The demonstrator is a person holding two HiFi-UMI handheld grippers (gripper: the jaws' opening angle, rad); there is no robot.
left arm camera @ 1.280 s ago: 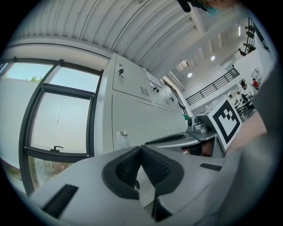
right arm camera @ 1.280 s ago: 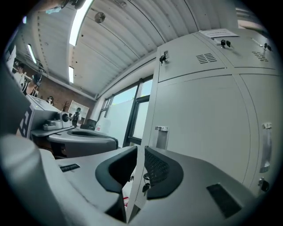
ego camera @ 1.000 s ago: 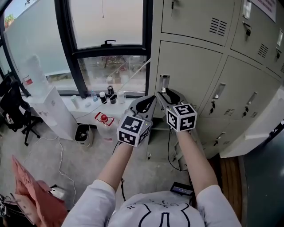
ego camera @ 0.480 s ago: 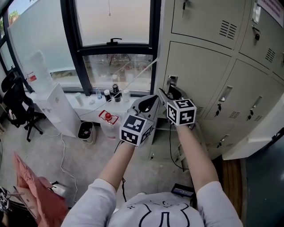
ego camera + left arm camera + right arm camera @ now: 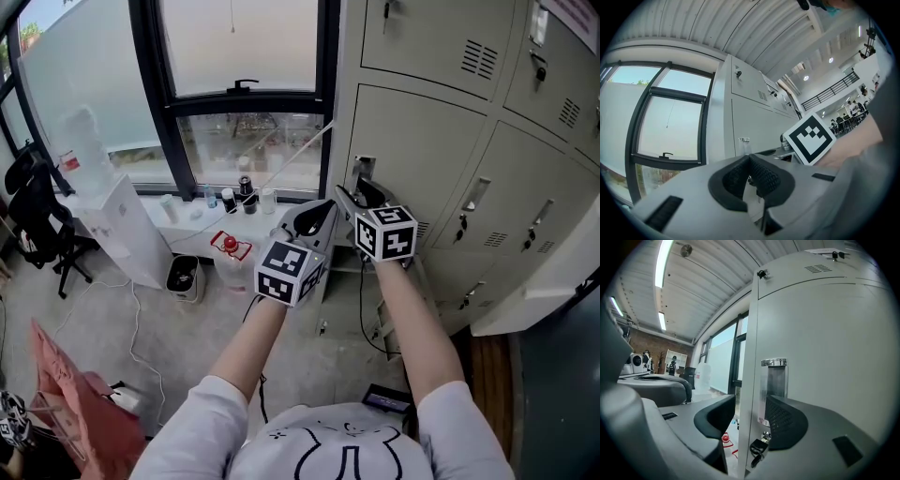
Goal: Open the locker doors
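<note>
The grey lockers (image 5: 422, 141) fill the right of the head view. One middle door has a chrome handle (image 5: 364, 169) at its left edge, with a key (image 5: 758, 446) hanging under it. My right gripper (image 5: 362, 193) points level at that handle. Its jaws have just been opening and now stand wide, straddling the door's left edge (image 5: 751, 357). The handle (image 5: 774, 380) lies beside the right pad, and neither pad presses. My left gripper (image 5: 314, 214) hovers just left of it, shut (image 5: 750, 161) with nothing in it.
A window with a black frame (image 5: 244, 94) is to the left, with bottles on its sill (image 5: 234, 199). Below stand a white box (image 5: 117, 230), a small bin (image 5: 181, 277) and a black chair (image 5: 37, 225). A pale open door panel (image 5: 544, 281) juts out at the lower right.
My right gripper's jaws have spread wider at the door handle. Both hands have stayed where they were, with the view shifted slightly.
</note>
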